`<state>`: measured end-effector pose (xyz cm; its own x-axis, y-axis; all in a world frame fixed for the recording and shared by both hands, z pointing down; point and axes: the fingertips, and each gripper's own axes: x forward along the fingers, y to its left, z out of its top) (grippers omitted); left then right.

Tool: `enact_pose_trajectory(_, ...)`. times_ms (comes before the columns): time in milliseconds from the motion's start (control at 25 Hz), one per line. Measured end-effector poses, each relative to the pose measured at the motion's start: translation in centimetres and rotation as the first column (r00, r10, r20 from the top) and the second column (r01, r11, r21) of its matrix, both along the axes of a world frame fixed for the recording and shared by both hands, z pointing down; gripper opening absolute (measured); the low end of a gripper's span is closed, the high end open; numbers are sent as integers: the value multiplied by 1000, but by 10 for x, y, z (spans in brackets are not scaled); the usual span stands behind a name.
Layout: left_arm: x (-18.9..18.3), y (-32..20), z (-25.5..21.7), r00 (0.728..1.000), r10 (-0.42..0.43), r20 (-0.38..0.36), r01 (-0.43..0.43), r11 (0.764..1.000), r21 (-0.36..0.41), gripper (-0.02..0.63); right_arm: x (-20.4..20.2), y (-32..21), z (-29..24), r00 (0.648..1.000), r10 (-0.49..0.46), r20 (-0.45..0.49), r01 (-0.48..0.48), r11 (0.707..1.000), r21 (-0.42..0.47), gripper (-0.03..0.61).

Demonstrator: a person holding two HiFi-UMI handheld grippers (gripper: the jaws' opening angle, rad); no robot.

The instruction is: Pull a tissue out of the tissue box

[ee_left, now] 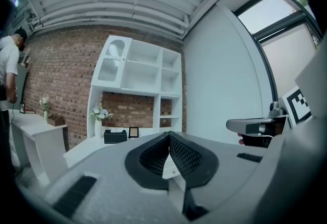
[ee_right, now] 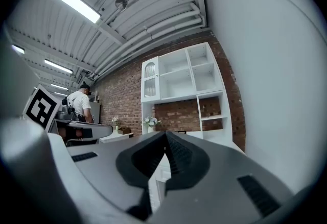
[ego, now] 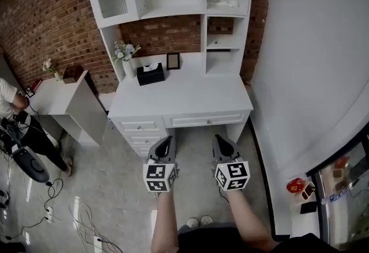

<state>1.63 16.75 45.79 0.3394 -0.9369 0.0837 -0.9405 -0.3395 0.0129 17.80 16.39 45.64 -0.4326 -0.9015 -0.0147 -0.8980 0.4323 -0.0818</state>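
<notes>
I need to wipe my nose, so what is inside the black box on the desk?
A white tissue pokes out of the top of the black box. Whatever else is inside is hidden by its walls.

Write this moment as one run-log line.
left gripper shut, empty | right gripper shut, empty | tissue box on desk, untouched

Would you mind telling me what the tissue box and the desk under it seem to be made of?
Tissue box: black, matte, perhaps leatherette or plastic; too small to tell. Desk: white-painted wood or board, judging by its panelled drawers.
</notes>
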Motion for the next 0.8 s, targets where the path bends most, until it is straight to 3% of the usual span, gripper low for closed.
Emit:
enact_pose_trajectory(520, 4, -4, 3, 999, 23, -27, -23, 1000, 3, 12, -4, -6, 3, 1000, -21, 3, 21, 1000, -4, -1)
enact_pose_trajectory(800, 4, -5, 4, 999, 6, -44, -5, 1000, 9, 140, 3, -10, 5, 1000, -16, 19, 16, 1000, -7, 0)
